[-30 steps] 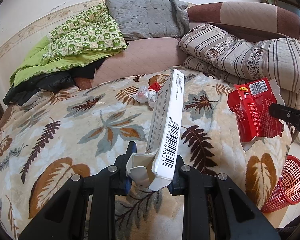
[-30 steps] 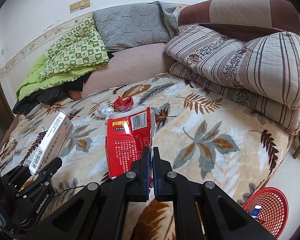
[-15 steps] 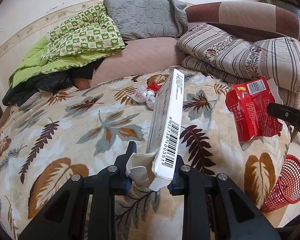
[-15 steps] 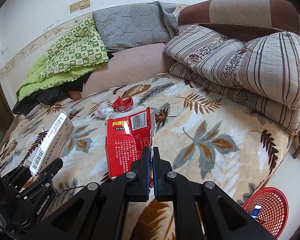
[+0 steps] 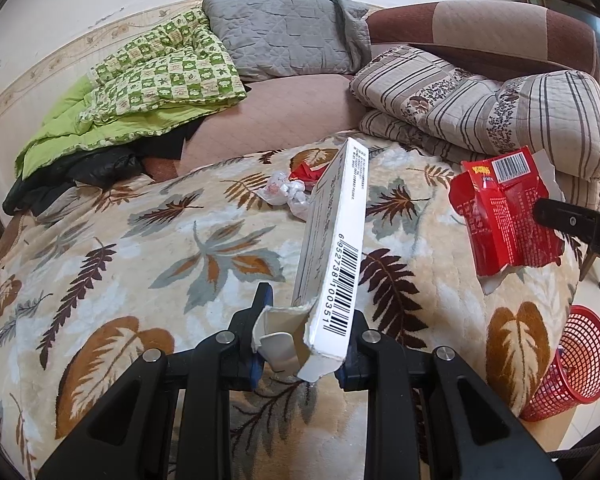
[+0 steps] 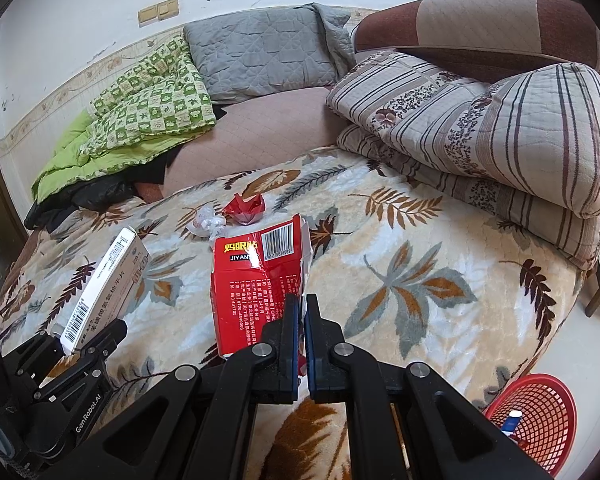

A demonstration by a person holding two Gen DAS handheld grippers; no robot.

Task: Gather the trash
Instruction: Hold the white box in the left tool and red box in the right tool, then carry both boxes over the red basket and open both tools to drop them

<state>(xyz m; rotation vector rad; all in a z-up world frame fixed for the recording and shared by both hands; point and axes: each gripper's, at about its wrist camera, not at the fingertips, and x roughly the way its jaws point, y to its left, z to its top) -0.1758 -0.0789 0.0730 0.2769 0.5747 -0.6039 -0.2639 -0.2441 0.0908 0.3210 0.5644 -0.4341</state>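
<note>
Carry step: left tool (image 5: 302, 336) clamps the torn white carton (image 5: 332, 248), right tool (image 6: 303, 312) pinches the red snack bag (image 6: 256, 280), both held above the bed (image 6: 400, 248); next, swing each over the red basket (image 6: 540, 416) and release.

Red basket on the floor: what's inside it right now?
In the right wrist view the red basket holds a small white and blue item against its inner wall, with something red beside it. The gripper's body covers the basket's left part, so the rest is unknown.
</note>
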